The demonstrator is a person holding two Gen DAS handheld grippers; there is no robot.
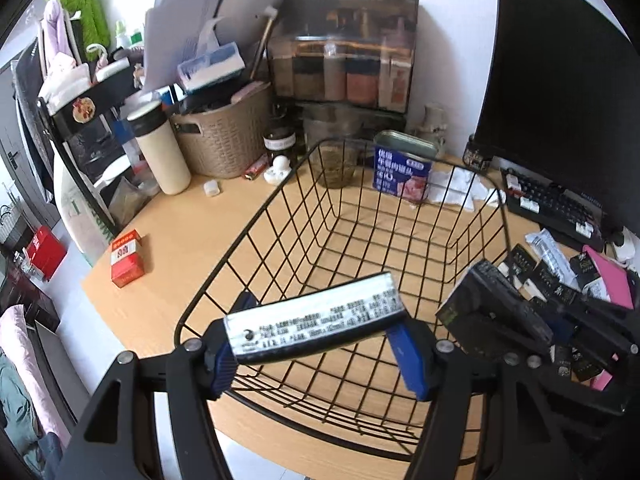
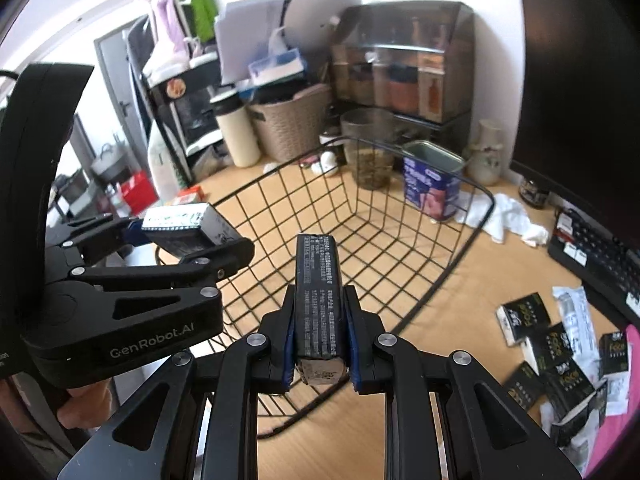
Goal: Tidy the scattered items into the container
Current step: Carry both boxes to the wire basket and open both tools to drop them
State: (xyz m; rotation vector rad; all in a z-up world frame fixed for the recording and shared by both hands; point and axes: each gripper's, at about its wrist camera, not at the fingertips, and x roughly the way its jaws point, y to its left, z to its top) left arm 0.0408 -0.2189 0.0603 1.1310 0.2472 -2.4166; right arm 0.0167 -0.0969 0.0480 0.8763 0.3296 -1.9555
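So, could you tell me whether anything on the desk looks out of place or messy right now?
Yes: black packets lie scattered in a loose heap on the desk right of the wire basket, and a crumpled white tissue lies just behind its far corner. The basket itself holds nothing yet.

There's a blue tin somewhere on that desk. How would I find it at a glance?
Start at the black wire basket in the middle of the wooden desk. Look just past its far rim, in front of the smoky storage cabinet against the wall: the blue tin stands upright there, beside a glass jar. It is the only blue, rectangular metal can, open-topped, with white lettering and a pink picture.
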